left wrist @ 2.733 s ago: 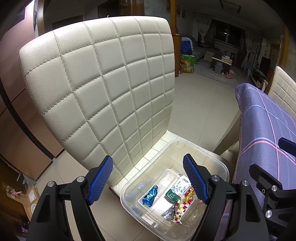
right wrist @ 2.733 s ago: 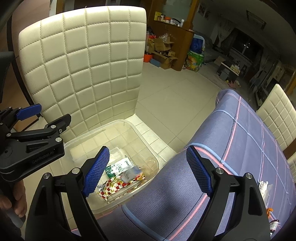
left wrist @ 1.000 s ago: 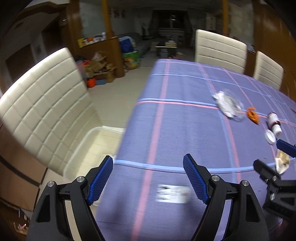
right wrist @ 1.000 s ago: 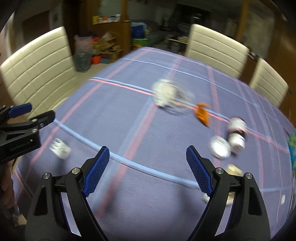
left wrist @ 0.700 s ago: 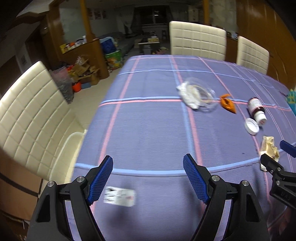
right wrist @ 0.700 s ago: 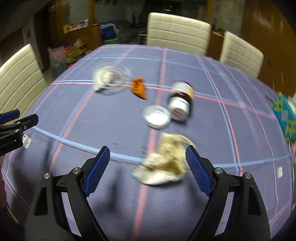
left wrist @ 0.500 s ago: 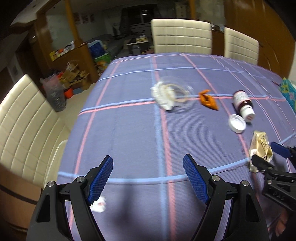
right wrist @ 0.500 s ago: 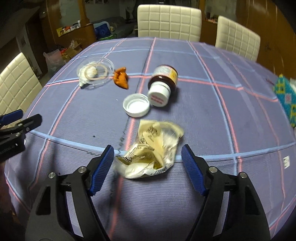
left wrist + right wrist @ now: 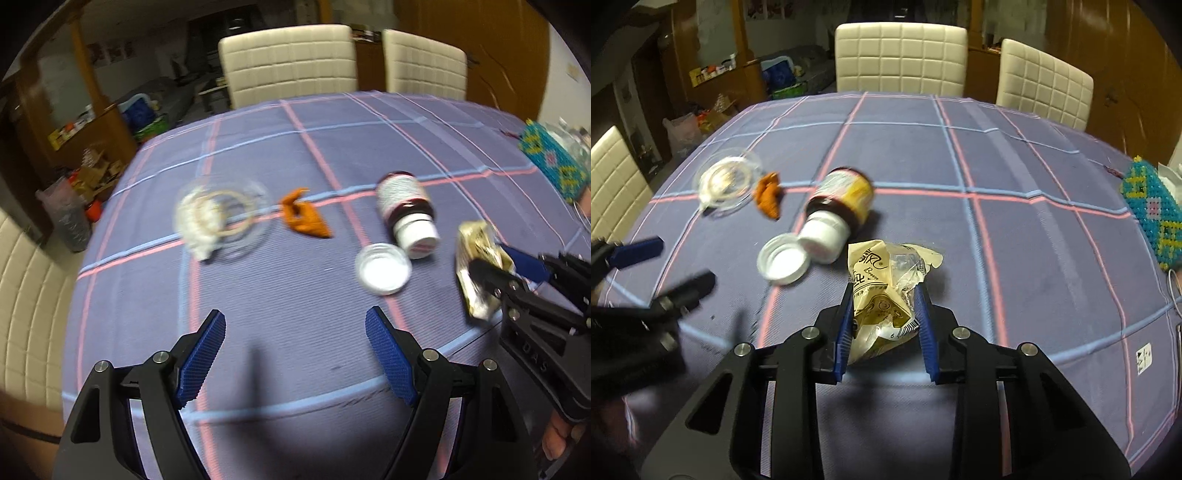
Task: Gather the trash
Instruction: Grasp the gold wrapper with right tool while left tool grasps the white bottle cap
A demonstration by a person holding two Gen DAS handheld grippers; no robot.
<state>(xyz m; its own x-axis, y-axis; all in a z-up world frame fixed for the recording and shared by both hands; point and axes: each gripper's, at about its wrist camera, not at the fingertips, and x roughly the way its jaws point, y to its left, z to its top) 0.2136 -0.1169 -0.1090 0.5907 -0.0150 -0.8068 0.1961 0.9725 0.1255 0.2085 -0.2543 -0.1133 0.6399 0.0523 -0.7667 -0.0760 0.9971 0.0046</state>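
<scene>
My right gripper (image 9: pixel 885 295) is shut on a crumpled cream wrapper (image 9: pixel 882 280) lying on the purple checked tablecloth (image 9: pixel 1015 266); the wrapper (image 9: pixel 476 266) also shows in the left wrist view. My left gripper (image 9: pixel 295 332) is open and empty above the cloth, short of a white cap (image 9: pixel 383 267). A brown bottle (image 9: pixel 838 206) lies on its side next to the cap (image 9: pixel 783 264). An orange scrap (image 9: pixel 304 218) and a clear lid with a white wad (image 9: pixel 218 221) lie further back.
Two cream chairs (image 9: pixel 901 55) stand at the table's far side and another (image 9: pixel 26 295) at the left. A beaded teal pouch (image 9: pixel 1152 206) sits at the right edge. A small white label (image 9: pixel 1143 356) lies near the front right.
Both grippers swung from the bin on the floor by the chair to the tabletop. My right gripper moved onto the cream wrapper and closed on it. My left gripper stays open.
</scene>
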